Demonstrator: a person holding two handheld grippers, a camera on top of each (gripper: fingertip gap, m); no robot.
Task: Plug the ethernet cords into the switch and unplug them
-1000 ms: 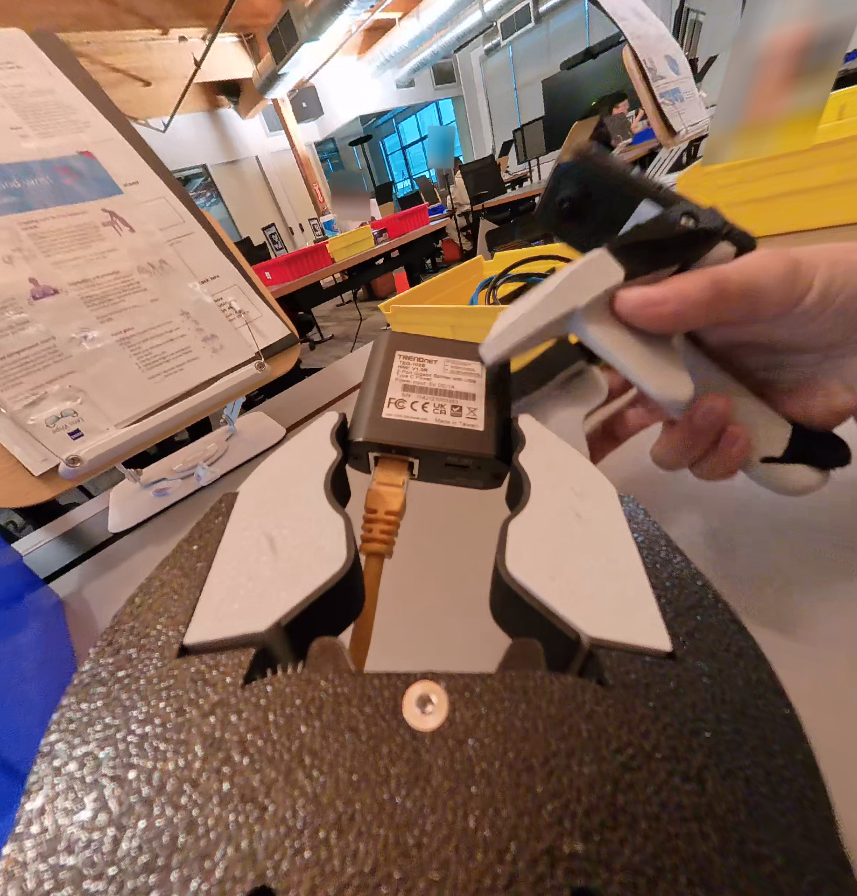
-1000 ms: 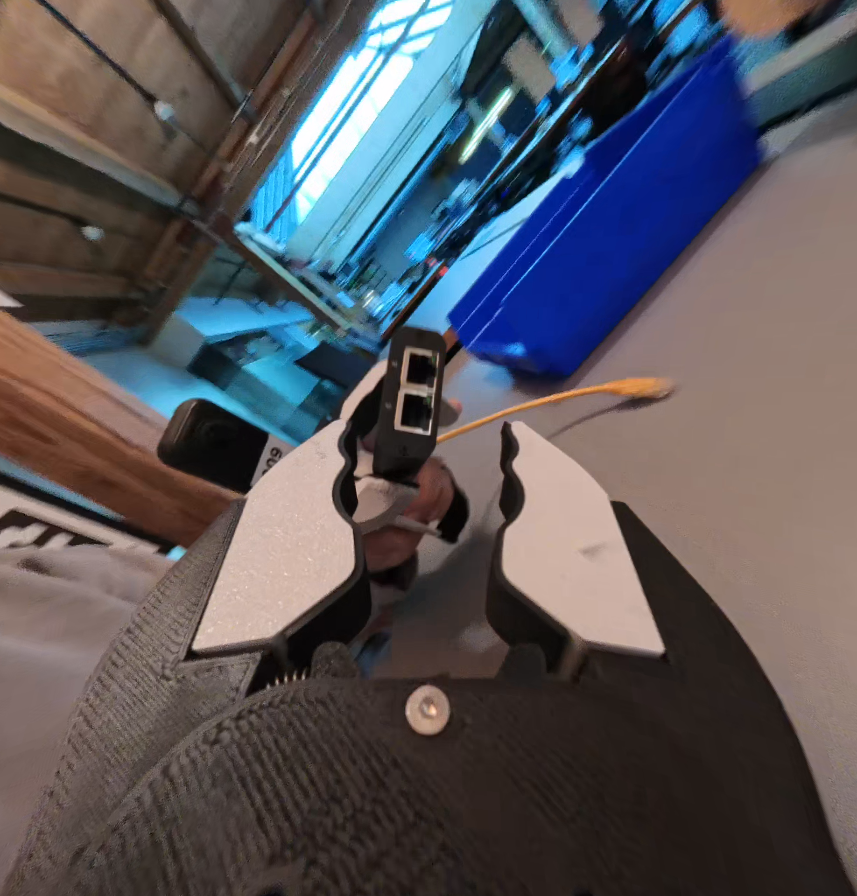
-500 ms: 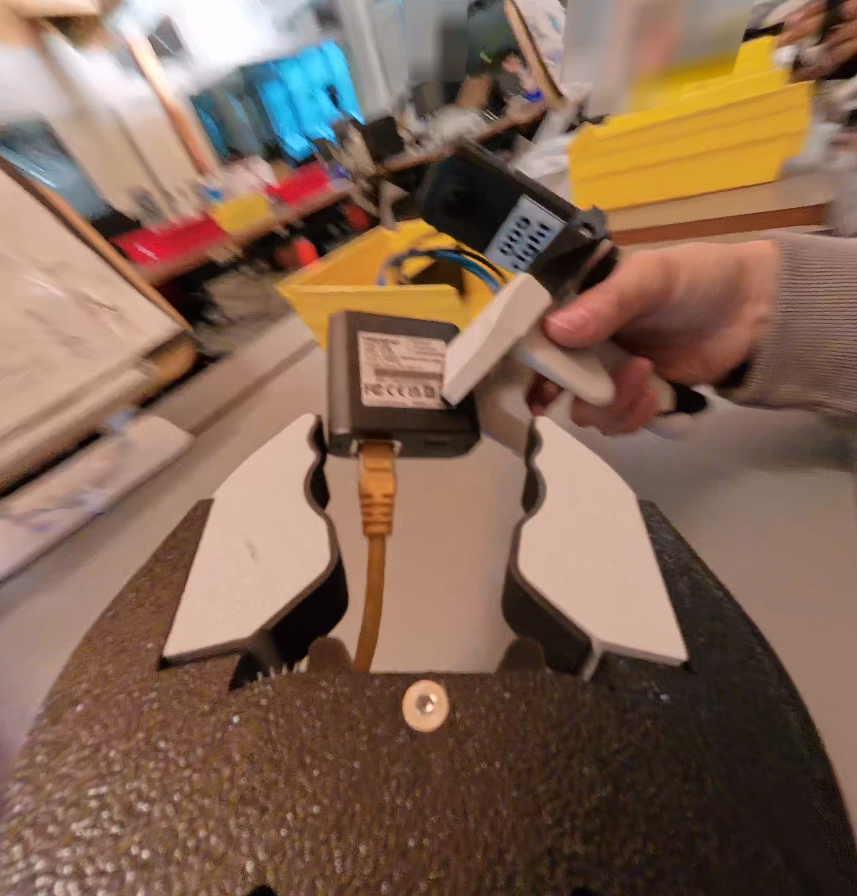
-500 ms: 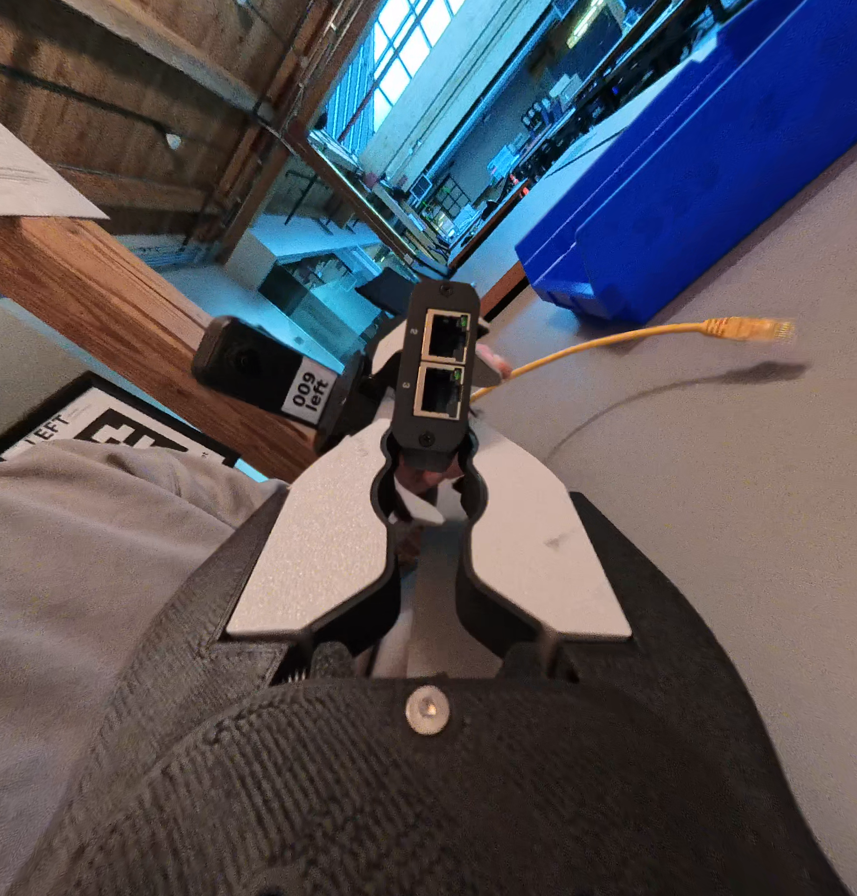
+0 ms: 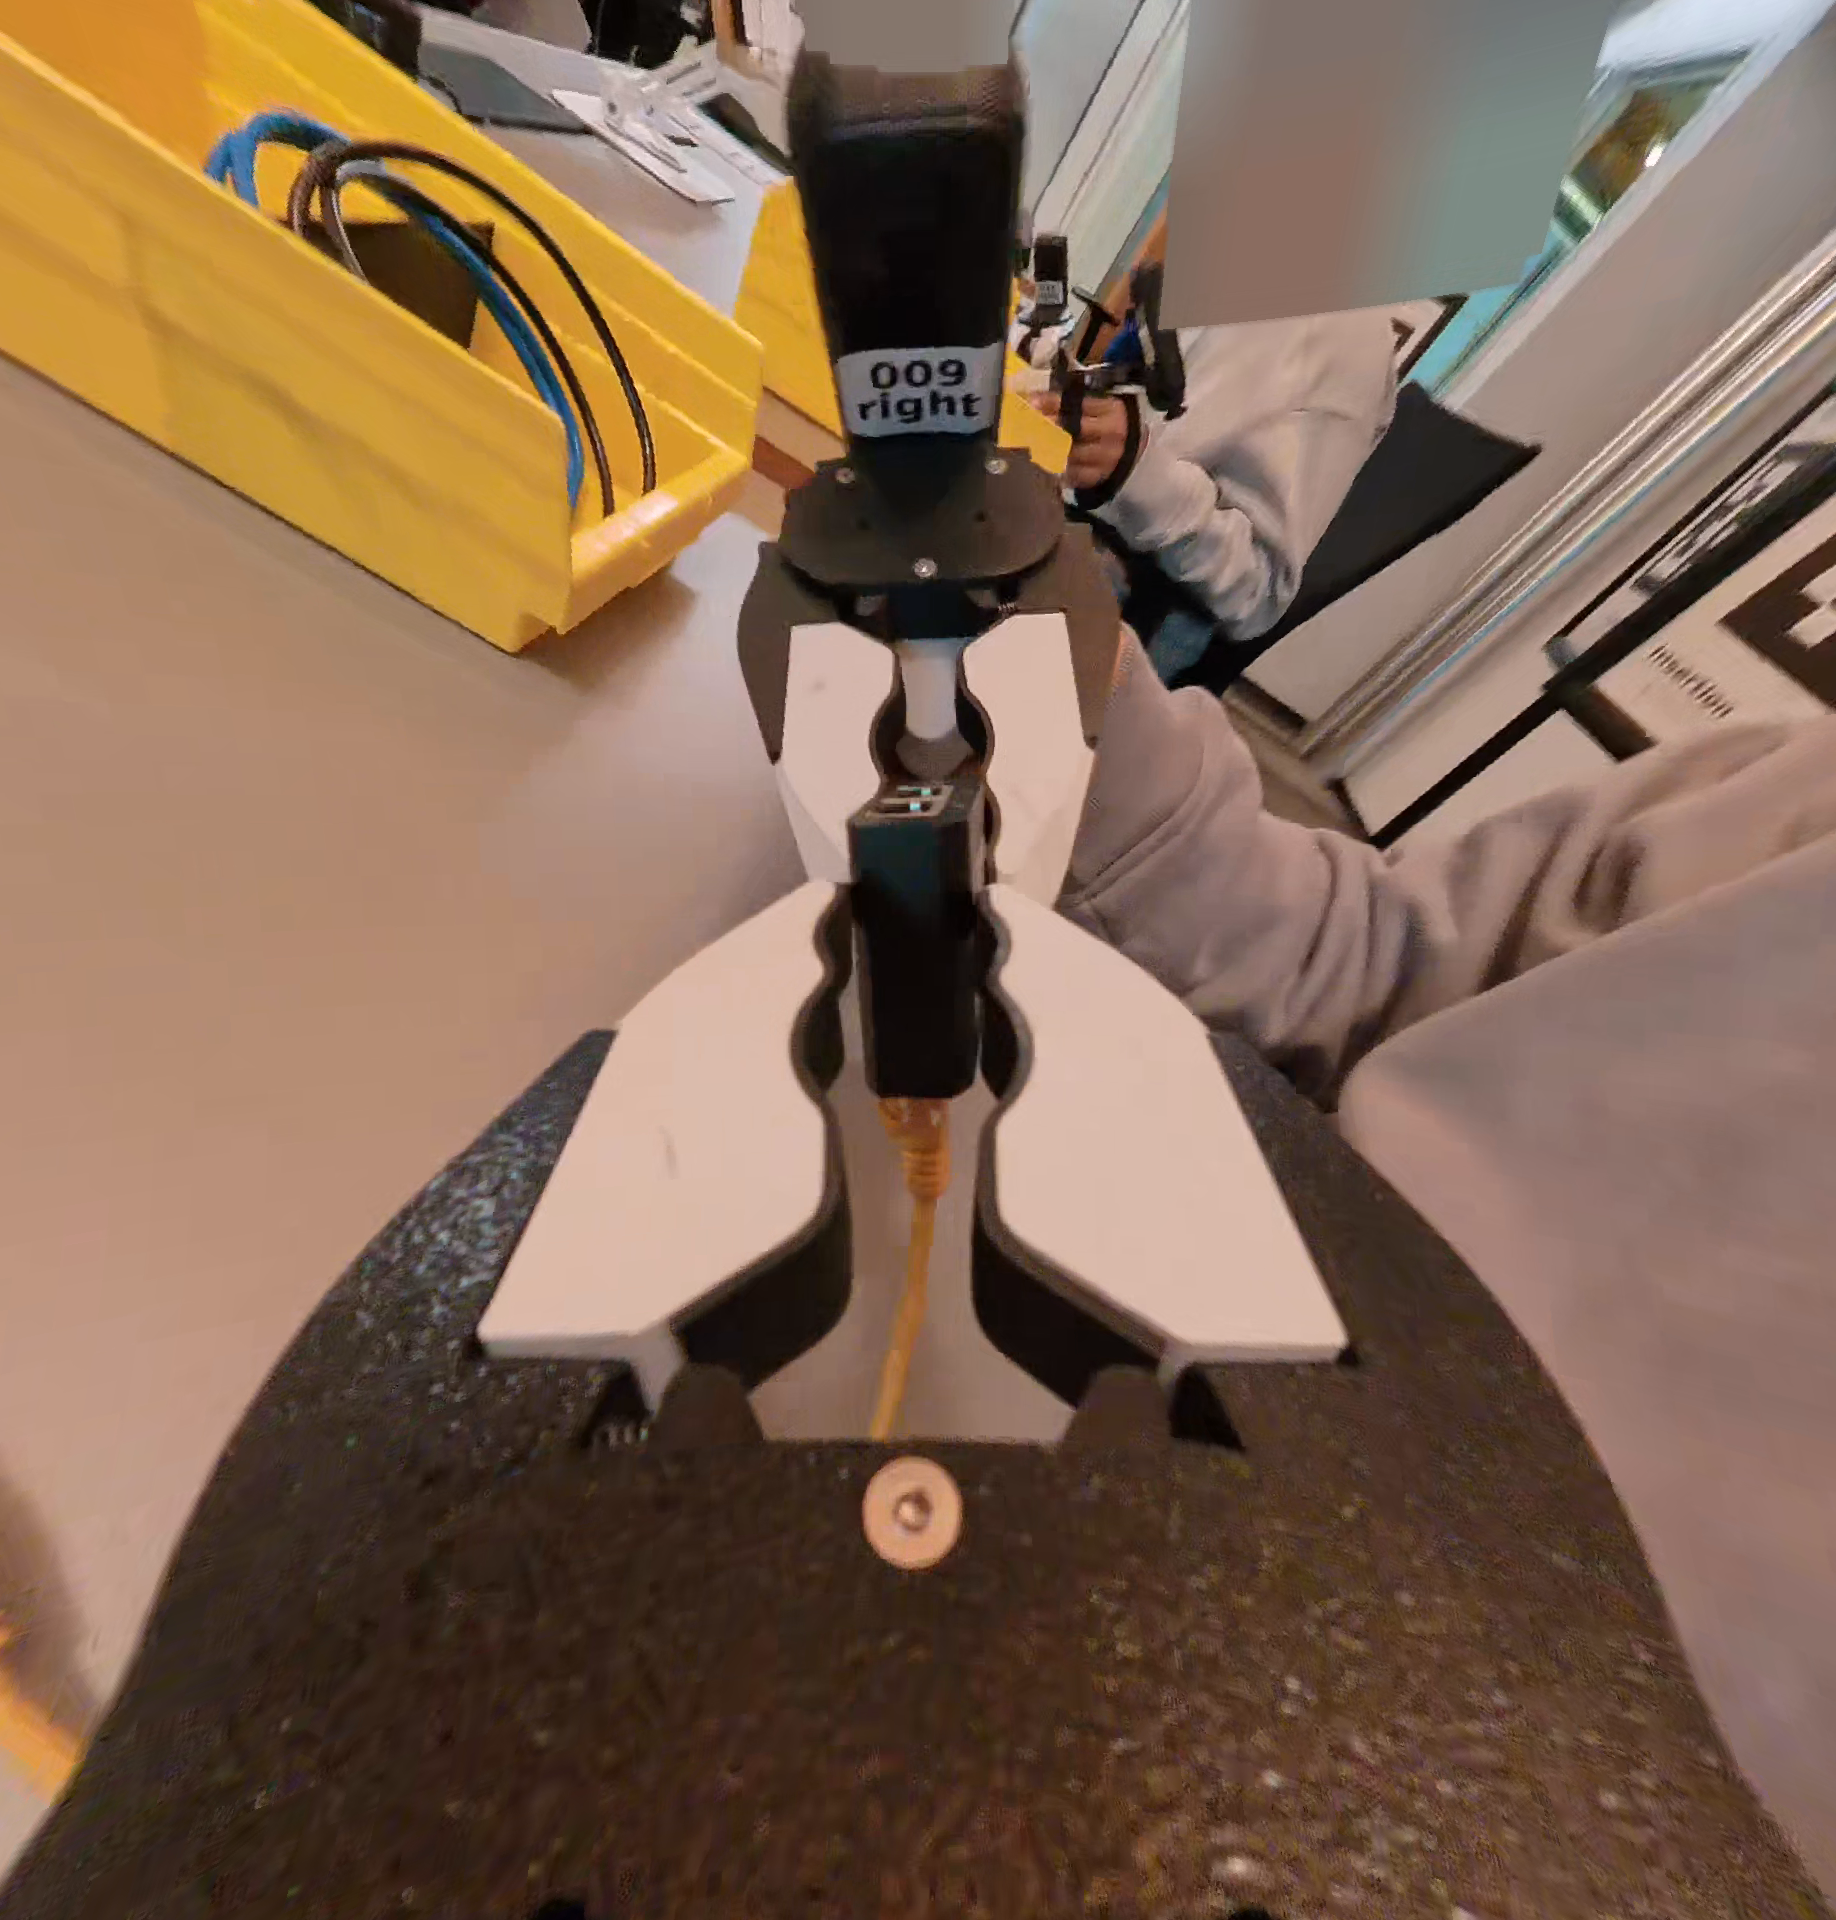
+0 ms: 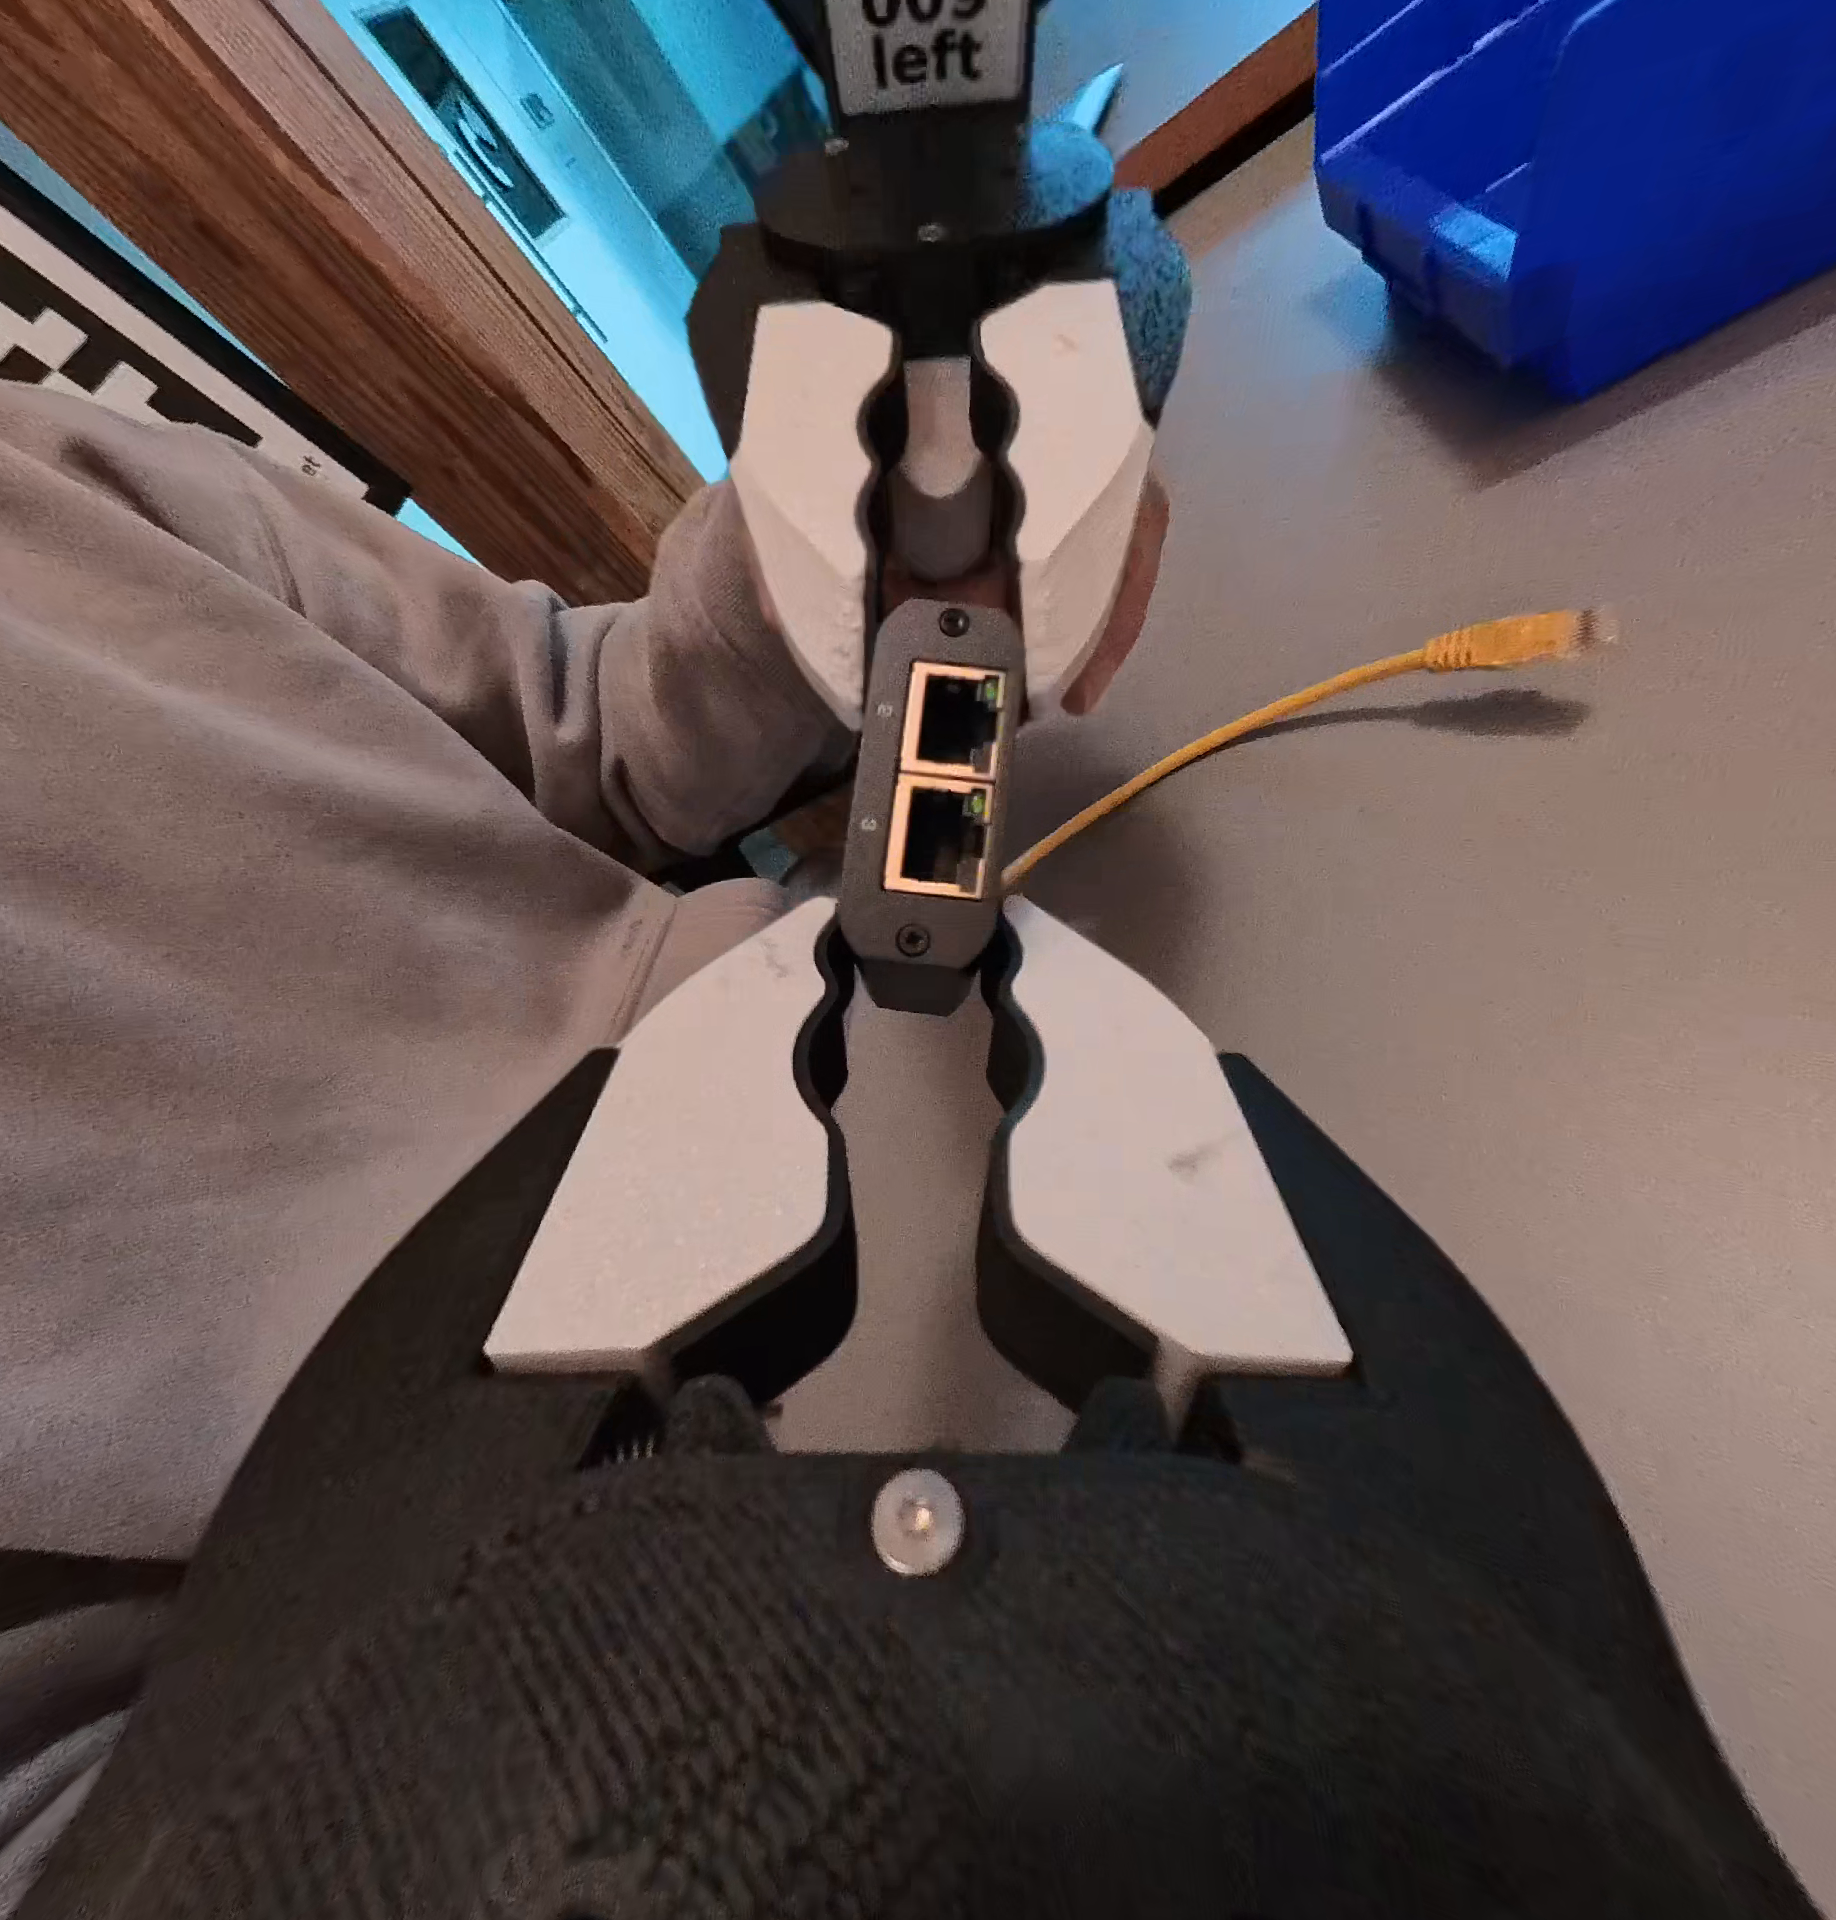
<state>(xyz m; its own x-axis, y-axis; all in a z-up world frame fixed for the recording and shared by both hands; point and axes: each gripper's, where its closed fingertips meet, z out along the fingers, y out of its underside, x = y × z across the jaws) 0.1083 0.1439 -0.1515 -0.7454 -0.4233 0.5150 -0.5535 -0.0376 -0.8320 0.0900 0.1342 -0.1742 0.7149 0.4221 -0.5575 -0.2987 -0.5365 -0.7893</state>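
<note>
Where the left wrist view looks along its own fingers, left gripper (image 5: 916, 935) clamped narrow on the black switch (image 5: 914, 956), held edge-on above the table (image 5: 322, 883), orange ethernet cord (image 5: 909, 1278) plugged into its near end; right gripper (image 5: 929, 748) facing it, pinching the far end; yellow bin (image 5: 301, 343) of cables behind. Where the right wrist view takes over, right gripper (image 6: 919, 961) closed on the switch's (image 6: 935, 790) lower edge, two empty ports facing the camera, cord's (image 6: 1257, 717) free plug hanging above the table (image 6: 1465, 1039), blue bin (image 6: 1620, 177) beyond.
</note>
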